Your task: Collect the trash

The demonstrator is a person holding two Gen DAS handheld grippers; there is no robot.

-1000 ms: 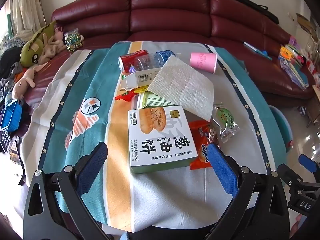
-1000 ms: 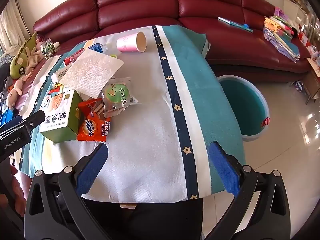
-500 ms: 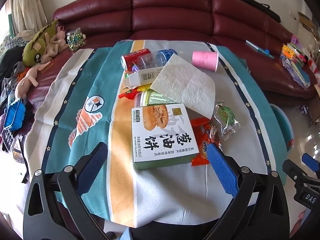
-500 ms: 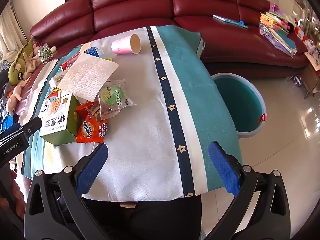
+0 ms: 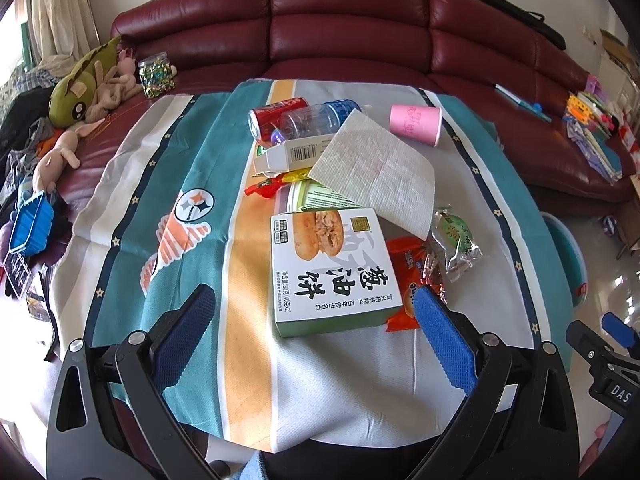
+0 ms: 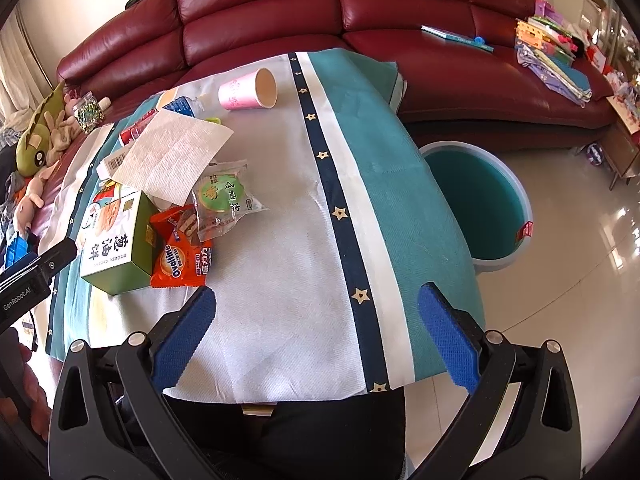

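Observation:
Trash lies piled on the clothed table (image 5: 360, 380): a green-and-white pastry box (image 5: 330, 268), an orange Ovaltine packet (image 6: 182, 258), a clear green snack bag (image 6: 222, 198), a white paper towel (image 5: 378, 170), a red can (image 5: 276, 118), a plastic bottle (image 5: 320, 120) and a pink paper cup (image 6: 248, 90) on its side. My left gripper (image 5: 316, 332) is open, just short of the pastry box. My right gripper (image 6: 316, 328) is open and empty over the table's near edge. A teal bin (image 6: 480, 208) stands on the floor to the right of the table.
A dark red leather sofa (image 5: 348, 36) wraps behind the table. Plush toys (image 5: 80, 92) and a candy jar (image 5: 156, 74) lie on its left, books and papers (image 6: 552, 56) on its right. Shiny tiled floor (image 6: 580, 280) lies to the right.
Both grippers have drawn back and risen a little from the table. More of the cloth and bin shows in the right wrist view. Nothing was taken hold of.

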